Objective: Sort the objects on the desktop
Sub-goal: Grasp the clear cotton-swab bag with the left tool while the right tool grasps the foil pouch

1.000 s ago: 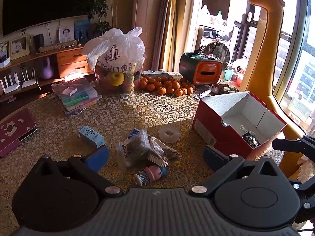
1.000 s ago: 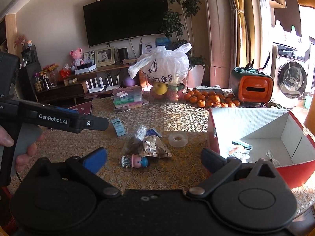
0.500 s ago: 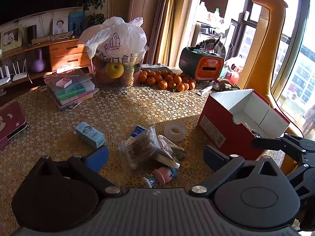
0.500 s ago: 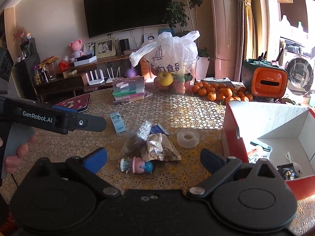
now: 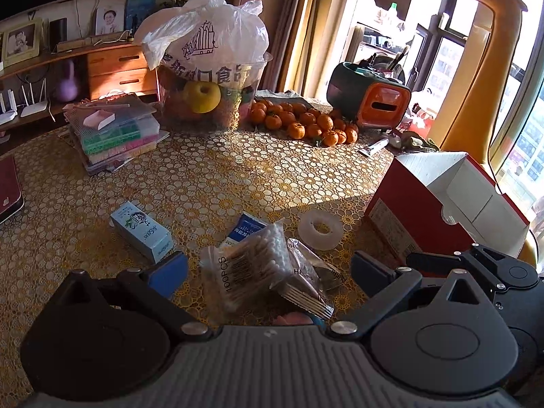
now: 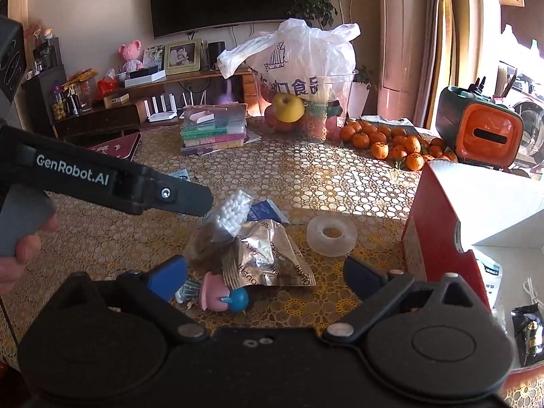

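Left wrist view: the left gripper [image 5: 268,268] hangs just above a bag of cotton swabs [image 5: 250,265] on the lace-covered bench [image 5: 204,183], jaws spread wide and holding nothing. The bag lies directly between the blue pads, its long axis slanting up toward the right, resting on foil sachets [image 5: 307,289]. From the right wrist view, the right gripper [image 6: 265,273] is equally wide open and empty, low over the pink-and-blue toy figure [image 6: 221,295]. The left looks nearer the swabs; the red box [image 5: 442,210] waits to the right.
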